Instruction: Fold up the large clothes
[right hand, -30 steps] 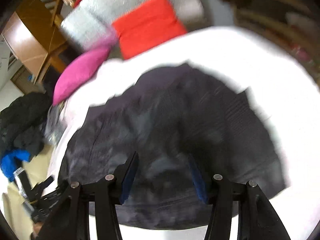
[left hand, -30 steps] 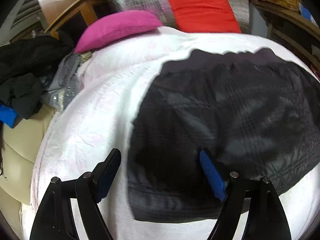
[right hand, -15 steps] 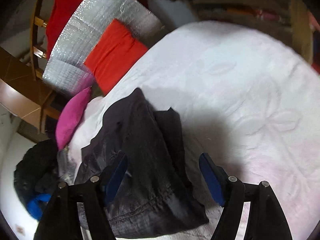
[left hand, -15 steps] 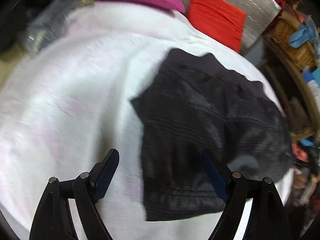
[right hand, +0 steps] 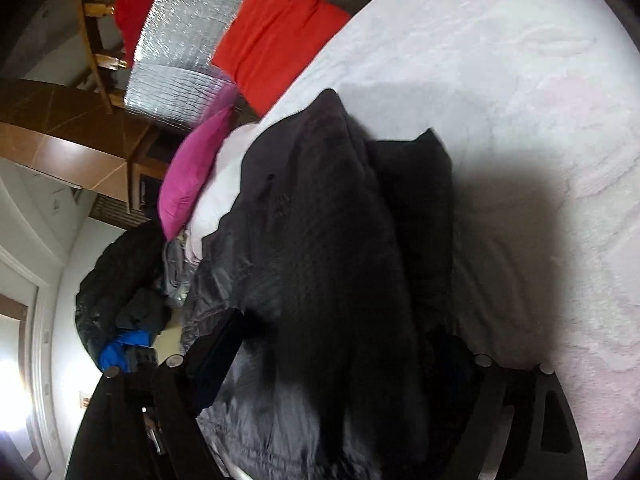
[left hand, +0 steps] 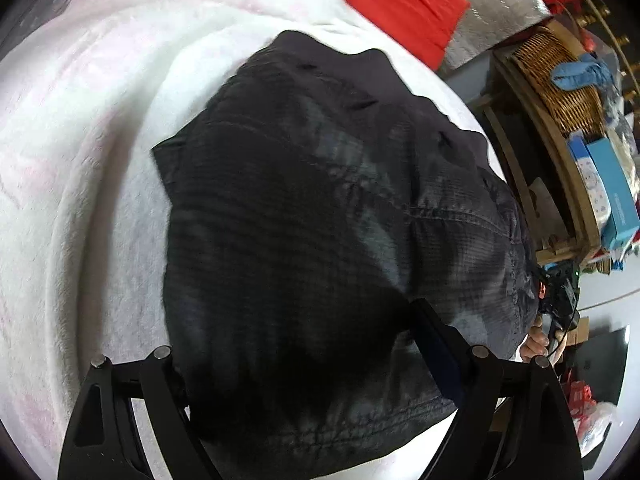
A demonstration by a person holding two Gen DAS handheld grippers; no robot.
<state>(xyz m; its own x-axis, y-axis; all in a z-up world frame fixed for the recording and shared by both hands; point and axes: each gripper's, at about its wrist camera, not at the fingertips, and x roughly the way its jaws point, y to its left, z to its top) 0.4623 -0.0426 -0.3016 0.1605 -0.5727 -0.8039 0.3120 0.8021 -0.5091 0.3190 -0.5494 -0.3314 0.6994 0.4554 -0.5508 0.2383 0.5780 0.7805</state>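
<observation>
Left tongs (left hand: 308,376) spread wide over dark garment (left hand: 320,240), near hem between the fingers, apparently lining up a grab. Garment bunched mid-bed (left hand: 80,160). Right tongs (right hand: 340,364) also wide, fabric draped between, likely gathering the fold.

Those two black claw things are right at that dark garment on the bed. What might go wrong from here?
The dark garment lies on the white bedspread, and both tools straddle its near edge with their jaws open. The left tool might pinch the bedspread along with the cloth. In the right wrist view the garment already bunches into a ridge, so the right tool could grab several layers and leave a crooked fold.
</observation>
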